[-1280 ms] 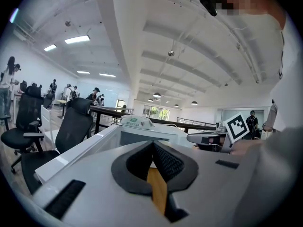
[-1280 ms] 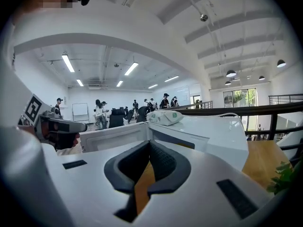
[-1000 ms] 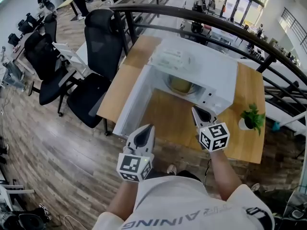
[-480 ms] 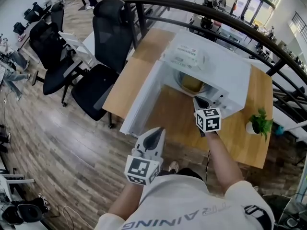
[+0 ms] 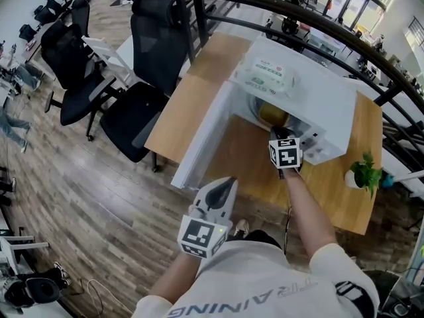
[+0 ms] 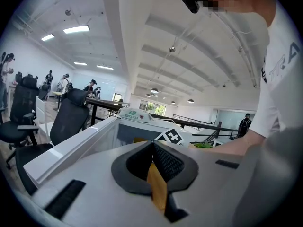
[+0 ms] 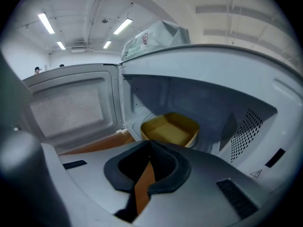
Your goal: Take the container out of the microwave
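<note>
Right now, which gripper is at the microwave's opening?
The right gripper, jaws shut, facing the yellow container; the left gripper hangs back near the person.

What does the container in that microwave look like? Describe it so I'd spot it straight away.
Find the white microwave on the wooden table, its door swung open. Inside its cavity sits the container, a shallow open tray. It is mustard yellow with rounded corners and the only thing inside, unlike the packet lying on the microwave's top.

Yellow container (image 7: 170, 129), white microwave (image 5: 331, 105), light-brown wooden table (image 5: 189, 105)
</note>
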Demonstrator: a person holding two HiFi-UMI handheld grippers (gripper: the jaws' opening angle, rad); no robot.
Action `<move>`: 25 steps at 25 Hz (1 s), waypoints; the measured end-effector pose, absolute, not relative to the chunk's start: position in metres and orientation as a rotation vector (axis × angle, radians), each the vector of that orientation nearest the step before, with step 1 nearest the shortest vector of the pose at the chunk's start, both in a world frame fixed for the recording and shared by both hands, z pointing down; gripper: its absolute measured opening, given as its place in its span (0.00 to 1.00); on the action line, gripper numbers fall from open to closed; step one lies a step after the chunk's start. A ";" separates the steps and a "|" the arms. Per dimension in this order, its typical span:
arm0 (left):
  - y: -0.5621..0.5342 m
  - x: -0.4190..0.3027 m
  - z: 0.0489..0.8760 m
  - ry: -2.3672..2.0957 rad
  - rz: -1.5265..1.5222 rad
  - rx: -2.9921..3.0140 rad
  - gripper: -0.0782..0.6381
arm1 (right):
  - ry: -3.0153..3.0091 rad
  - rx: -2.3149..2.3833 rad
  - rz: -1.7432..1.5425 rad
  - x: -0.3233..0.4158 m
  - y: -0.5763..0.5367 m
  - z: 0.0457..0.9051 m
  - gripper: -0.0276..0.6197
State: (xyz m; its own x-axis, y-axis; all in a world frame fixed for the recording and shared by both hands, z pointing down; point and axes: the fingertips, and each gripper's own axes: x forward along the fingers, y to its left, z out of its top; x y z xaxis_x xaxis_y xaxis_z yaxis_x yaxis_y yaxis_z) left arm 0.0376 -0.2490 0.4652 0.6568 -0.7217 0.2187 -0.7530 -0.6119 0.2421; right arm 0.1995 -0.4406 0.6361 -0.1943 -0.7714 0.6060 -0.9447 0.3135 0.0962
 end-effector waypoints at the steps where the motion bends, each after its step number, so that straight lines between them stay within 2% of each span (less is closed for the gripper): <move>1: -0.249 0.038 0.466 -1.171 0.142 2.563 0.15 | -2.012 1.504 0.398 0.200 -0.441 0.638 0.08; 9: -0.255 0.034 0.464 -1.157 0.071 2.523 0.15 | -1.956 1.389 0.292 0.192 -0.444 0.637 0.08; 13: -0.256 0.036 0.464 -1.149 0.063 2.514 0.15 | -1.905 1.288 0.207 0.186 -0.446 0.638 0.19; 19: -0.252 0.036 0.468 -1.141 0.066 2.504 0.15 | -1.815 1.167 0.076 0.179 -0.451 0.649 0.27; 25: -0.251 0.032 0.471 -1.143 0.058 2.490 0.15 | -1.740 1.075 -0.015 0.173 -0.458 0.664 0.31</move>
State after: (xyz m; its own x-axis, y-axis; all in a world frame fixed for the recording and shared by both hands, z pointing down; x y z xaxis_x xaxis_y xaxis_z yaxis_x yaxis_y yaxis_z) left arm 0.0317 -0.2509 0.4711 0.6653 -0.7194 0.1995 -0.7358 -0.5867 0.3381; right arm 0.1734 -0.4583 0.6641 -0.0547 -0.6579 0.7511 -0.6453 0.5973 0.4762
